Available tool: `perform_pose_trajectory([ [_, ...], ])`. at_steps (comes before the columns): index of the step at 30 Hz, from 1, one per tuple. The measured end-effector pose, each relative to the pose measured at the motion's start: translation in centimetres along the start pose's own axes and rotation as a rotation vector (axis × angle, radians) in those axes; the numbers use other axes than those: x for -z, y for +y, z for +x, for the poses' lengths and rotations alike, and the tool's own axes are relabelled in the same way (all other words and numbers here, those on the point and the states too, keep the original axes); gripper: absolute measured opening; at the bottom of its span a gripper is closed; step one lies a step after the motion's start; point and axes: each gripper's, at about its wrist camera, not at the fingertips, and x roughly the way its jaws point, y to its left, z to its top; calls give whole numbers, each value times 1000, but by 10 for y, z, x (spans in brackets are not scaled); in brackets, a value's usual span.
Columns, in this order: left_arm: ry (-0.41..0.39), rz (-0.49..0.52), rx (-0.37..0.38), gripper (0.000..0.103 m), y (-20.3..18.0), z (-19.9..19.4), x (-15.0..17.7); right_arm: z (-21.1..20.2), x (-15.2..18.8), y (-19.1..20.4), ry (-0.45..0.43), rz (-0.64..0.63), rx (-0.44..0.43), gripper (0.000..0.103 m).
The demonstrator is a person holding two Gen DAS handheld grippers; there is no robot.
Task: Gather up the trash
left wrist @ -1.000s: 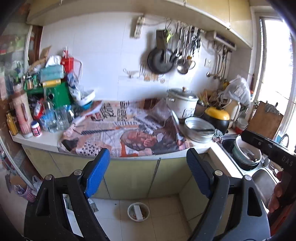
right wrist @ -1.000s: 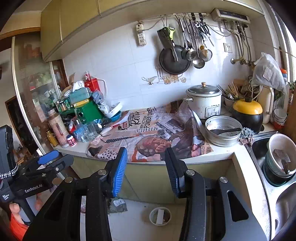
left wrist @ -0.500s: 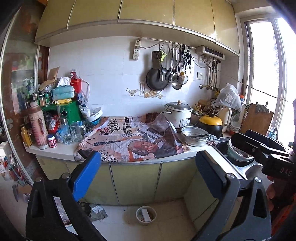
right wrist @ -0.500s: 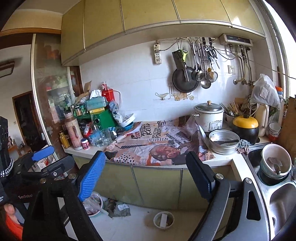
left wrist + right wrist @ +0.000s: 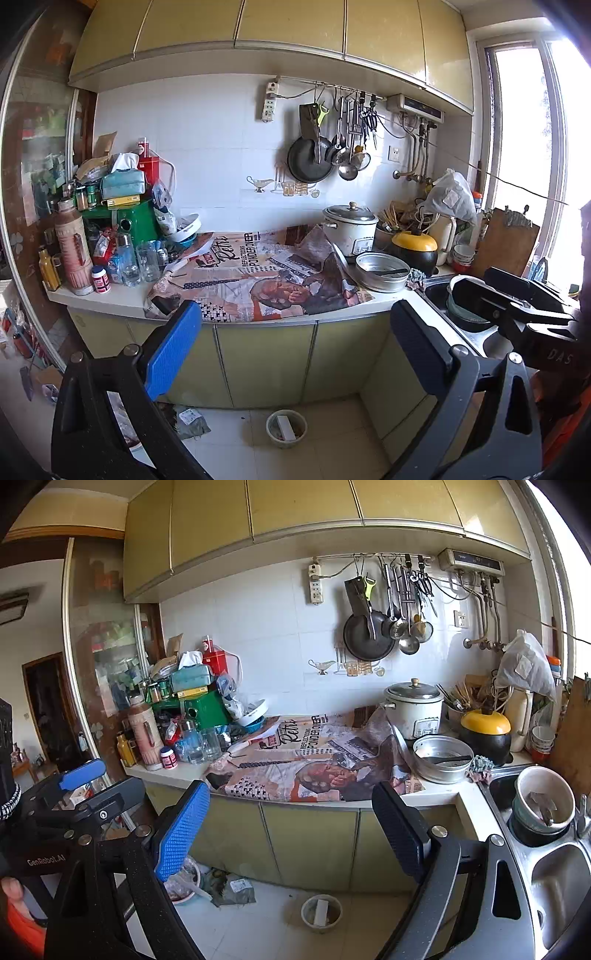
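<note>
Blue-padded left tongs (image 5: 291, 347), right tongs (image 5: 291, 827) both spread, empty; one paper cup (image 5: 320, 912) on floor.

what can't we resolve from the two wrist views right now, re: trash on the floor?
- Crumpled wrapper on the floor: left wrist view, partly behind the left gripper; label too small to read.
- Small floor cup: contents too small to identify in either view.
- Bowl of scraps: right wrist view, largely behind the right gripper; nearly hidden in the left view.
- Floor further left: blocked by the gripper bodies.
</note>
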Motion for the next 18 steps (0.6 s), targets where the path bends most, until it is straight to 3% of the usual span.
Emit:
perform_pose_trajectory([
  [18, 29, -15, 16, 102, 5, 7, 5, -4, 2, 2, 30, 3, 12, 88],
])
